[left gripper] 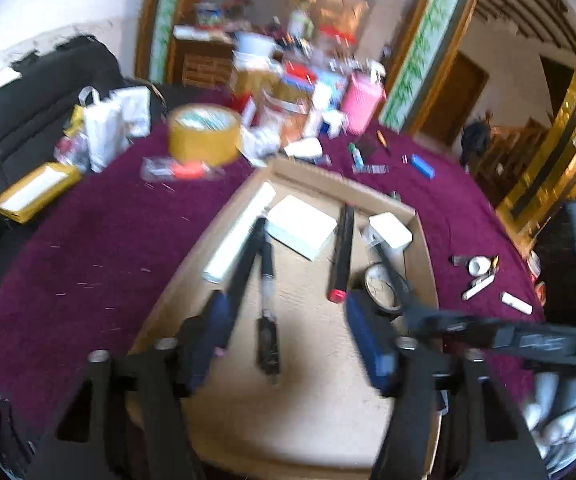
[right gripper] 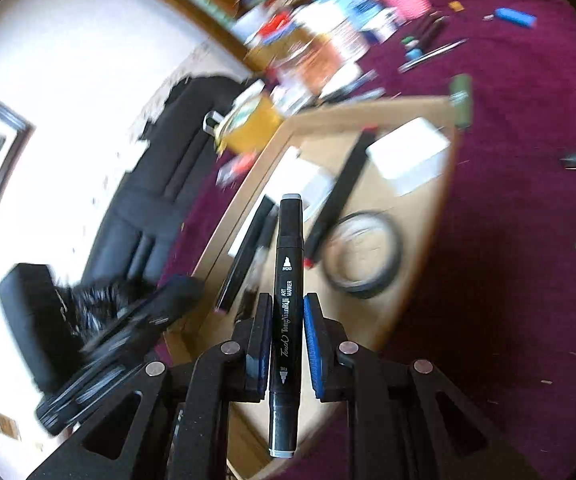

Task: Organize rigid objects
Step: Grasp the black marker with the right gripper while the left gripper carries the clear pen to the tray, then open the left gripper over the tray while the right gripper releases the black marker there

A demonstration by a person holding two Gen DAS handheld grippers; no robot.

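A shallow cardboard box (left gripper: 422, 236) lies on the purple tablecloth; it also shows in the right wrist view (right gripper: 428, 236). In it lie black markers (left gripper: 342, 254), a white box (left gripper: 302, 226), a white tube (left gripper: 240, 232), a white adapter (left gripper: 390, 230) and a black ring (right gripper: 362, 254). My left gripper (left gripper: 288, 336) is open and empty above the box's near half. My right gripper (right gripper: 286, 320) is shut on a black art marker (right gripper: 288, 280), held lengthwise over the box's edge. The right gripper's arm shows in the left wrist view (left gripper: 488, 330).
A roll of brown tape (left gripper: 204, 134), a pink cylinder (left gripper: 362, 102), a yellow packet (left gripper: 36, 192), white bags and clutter stand at the table's far side. Small items, a blue lighter (left gripper: 422, 165) and white sticks (left gripper: 516, 302) lie right of the box. A black sofa (right gripper: 160, 184) is left.
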